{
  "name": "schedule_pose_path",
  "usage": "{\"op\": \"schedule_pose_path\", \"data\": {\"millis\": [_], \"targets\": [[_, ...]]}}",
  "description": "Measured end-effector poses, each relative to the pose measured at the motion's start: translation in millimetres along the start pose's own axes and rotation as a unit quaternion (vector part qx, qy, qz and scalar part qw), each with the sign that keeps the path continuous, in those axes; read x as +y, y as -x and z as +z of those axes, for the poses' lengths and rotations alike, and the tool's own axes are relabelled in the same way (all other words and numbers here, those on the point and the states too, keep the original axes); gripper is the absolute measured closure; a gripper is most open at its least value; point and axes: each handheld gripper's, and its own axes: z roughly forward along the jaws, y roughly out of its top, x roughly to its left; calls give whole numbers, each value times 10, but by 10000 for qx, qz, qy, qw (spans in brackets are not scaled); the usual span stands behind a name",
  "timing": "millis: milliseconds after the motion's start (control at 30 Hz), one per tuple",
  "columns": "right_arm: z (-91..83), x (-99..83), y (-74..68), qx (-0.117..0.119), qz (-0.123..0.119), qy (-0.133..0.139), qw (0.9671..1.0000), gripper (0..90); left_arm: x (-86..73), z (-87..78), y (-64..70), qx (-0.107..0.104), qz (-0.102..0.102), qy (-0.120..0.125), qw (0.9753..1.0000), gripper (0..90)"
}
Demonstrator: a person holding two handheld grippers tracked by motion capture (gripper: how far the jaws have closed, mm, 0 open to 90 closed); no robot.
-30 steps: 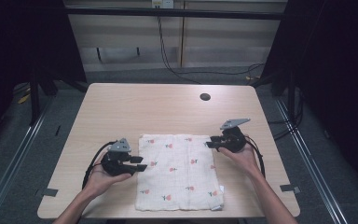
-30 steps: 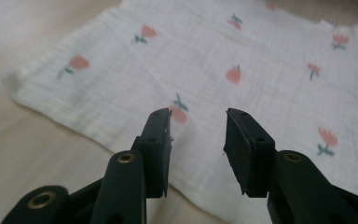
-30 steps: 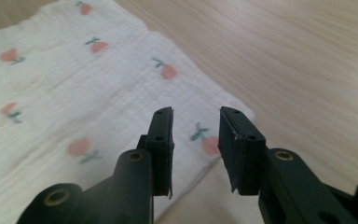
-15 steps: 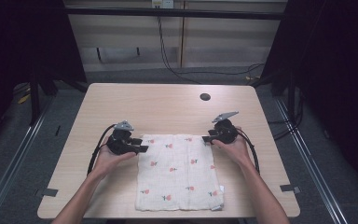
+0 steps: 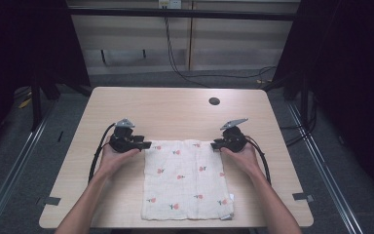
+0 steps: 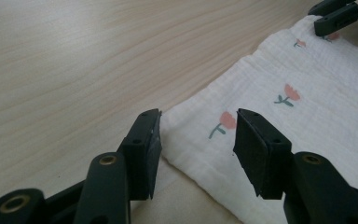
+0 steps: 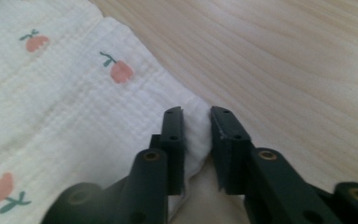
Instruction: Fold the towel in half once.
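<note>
A white cloth [image 5: 187,178] printed with small pink flowers lies flat on the wooden table [image 5: 175,107]. My left gripper [image 5: 143,145] is at the cloth's far left corner. In the left gripper view it [image 6: 198,140] is open, and that corner of the cloth [image 6: 270,84] lies between the jaws. My right gripper [image 5: 215,145] is at the far right corner. In the right gripper view it [image 7: 196,114] has its jaws drawn in close, and the cloth [image 7: 74,107] corner fills the narrow gap between them. The right gripper's jaws [image 6: 340,14] also show far off in the left gripper view.
A dark round hole [image 5: 214,101] sits in the tabletop toward the far right. Bare wood lies beyond the cloth and on both sides of it. Cables [image 5: 97,156] trail from the grippers toward the near edge. The table is ringed by dark floor and rails.
Both grippers have moved away from me along the cloth's side edges to its far corners. The right jaws have narrowed onto their corner. The cloth itself lies as before.
</note>
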Motion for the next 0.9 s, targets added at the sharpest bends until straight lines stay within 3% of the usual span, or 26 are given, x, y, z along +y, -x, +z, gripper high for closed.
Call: {"op": "schedule_pose_path", "data": {"millis": [100, 133, 200, 433, 500, 700, 900], "targets": [[-36, -12, 20, 60, 145, 111, 9998, 836, 12, -13, -32, 30, 1, 17, 10000, 506], [-37, -20, 16, 164, 231, 269, 9992, 853, 18, -26, -52, 77, -46, 69, 9999, 509], [-19, -11, -28, 118, 143, 177, 9997, 859, 13, -19, -45, 260, -17, 95, 9996, 520], [-36, 7, -47, 199, 94, 231, 9995, 858, -3, 59, -48, 309, 171, -32, 9994, 621], [-62, 3, -24, 191, 116, 278, 9994, 856, 3, 63, -46, 163, 108, 28, 9998, 622], [-76, -13, -19, 234, 142, 320, 9991, 848, 3, 114, -42, 191, 92, -90, 9997, 555], [-92, -41, -15, 206, 190, 283, 9992, 843, -9, 179, -6, 282, 294, -298, 9987, 527]]}}
